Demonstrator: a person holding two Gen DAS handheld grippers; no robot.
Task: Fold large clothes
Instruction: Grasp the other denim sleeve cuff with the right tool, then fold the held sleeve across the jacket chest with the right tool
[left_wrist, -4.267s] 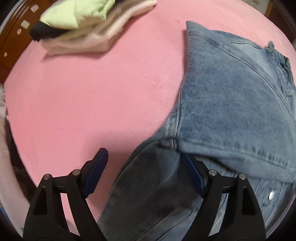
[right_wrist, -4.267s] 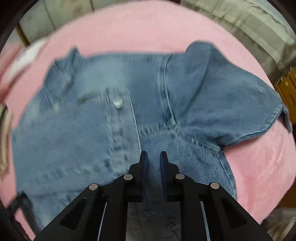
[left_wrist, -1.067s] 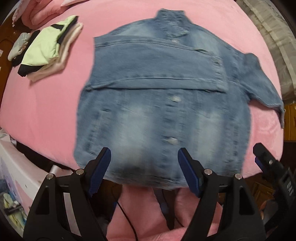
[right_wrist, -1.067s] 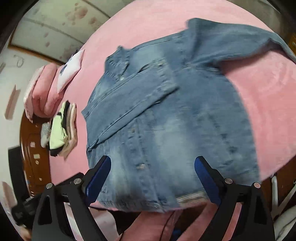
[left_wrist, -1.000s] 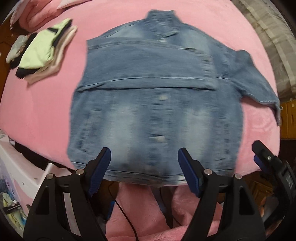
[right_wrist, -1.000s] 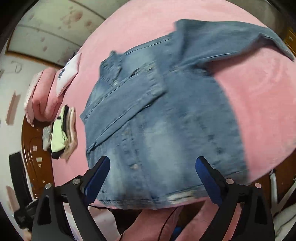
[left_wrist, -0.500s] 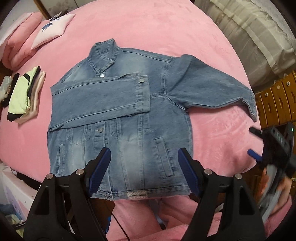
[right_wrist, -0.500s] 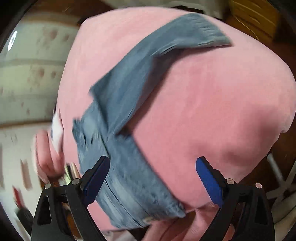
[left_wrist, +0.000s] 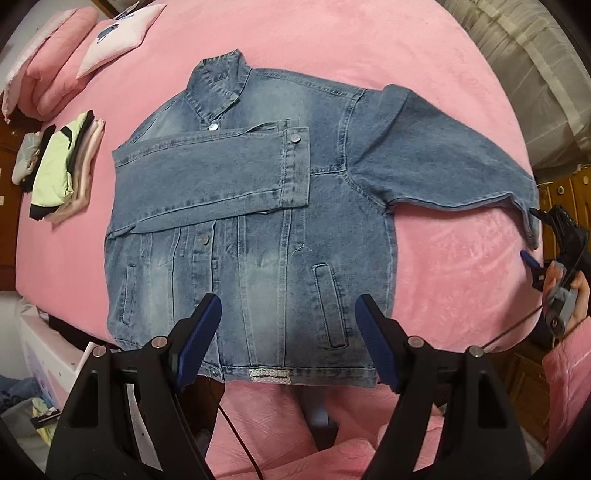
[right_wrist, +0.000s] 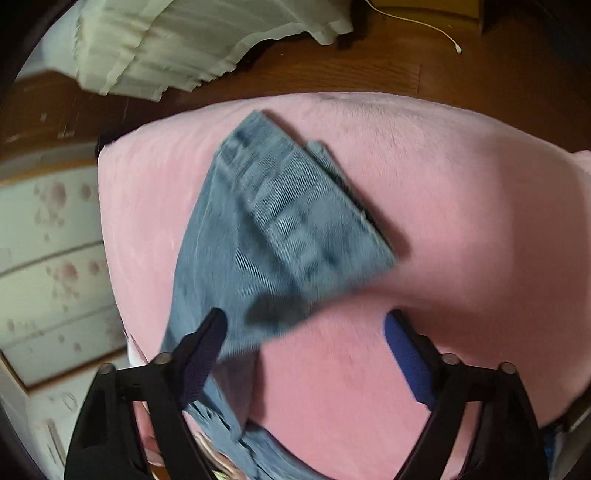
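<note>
One sleeve is lying folded across the jacket; the other sleeve is being approached by the open right tongs; the left tongs are being held open.

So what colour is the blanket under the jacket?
Pink. The blanket under the denim jacket shows best in the left wrist view.

folded clothes stack, pink pillows, curtain
</note>
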